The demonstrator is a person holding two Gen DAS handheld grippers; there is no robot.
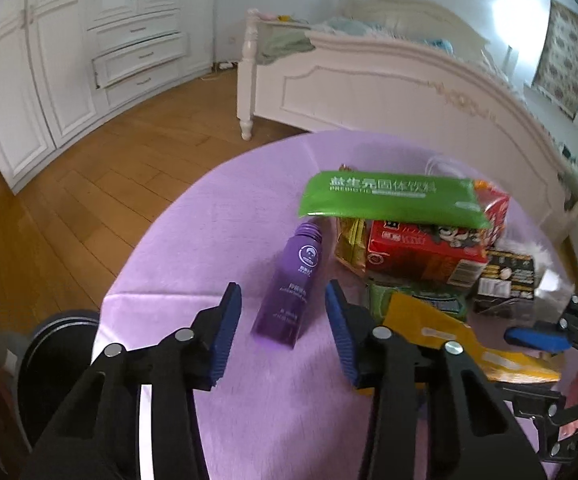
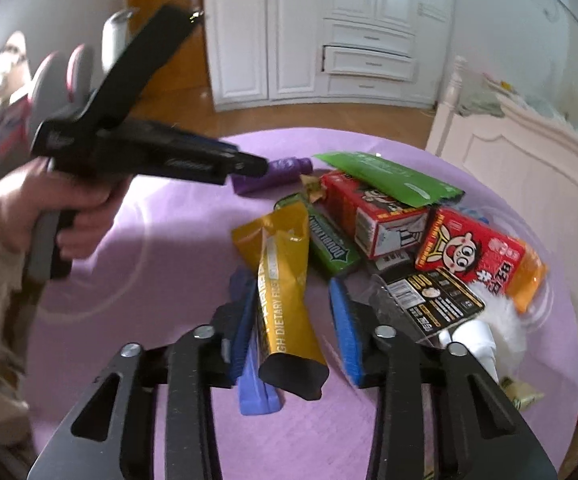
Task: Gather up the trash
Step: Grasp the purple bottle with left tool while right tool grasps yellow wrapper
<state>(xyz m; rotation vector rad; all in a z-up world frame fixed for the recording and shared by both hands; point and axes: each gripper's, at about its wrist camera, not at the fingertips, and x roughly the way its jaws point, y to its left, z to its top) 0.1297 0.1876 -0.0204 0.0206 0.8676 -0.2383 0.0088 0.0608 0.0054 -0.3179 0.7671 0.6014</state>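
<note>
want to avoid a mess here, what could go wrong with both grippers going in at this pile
1. The purple bottle lies on its side ahead of the left gripper, whose pads are not on it; it could roll away.
2. The yellow pouch sits loose between the right gripper pads, not visibly pinched; it may slip.
3. The green pouch rests on the red box; it may slide.

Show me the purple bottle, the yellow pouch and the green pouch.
purple bottle (image 1: 287,286): left wrist view, middle of its body.
yellow pouch (image 2: 283,280): right wrist view, middle of its printed front.
green pouch (image 1: 389,198): left wrist view, centre of its face.
</note>
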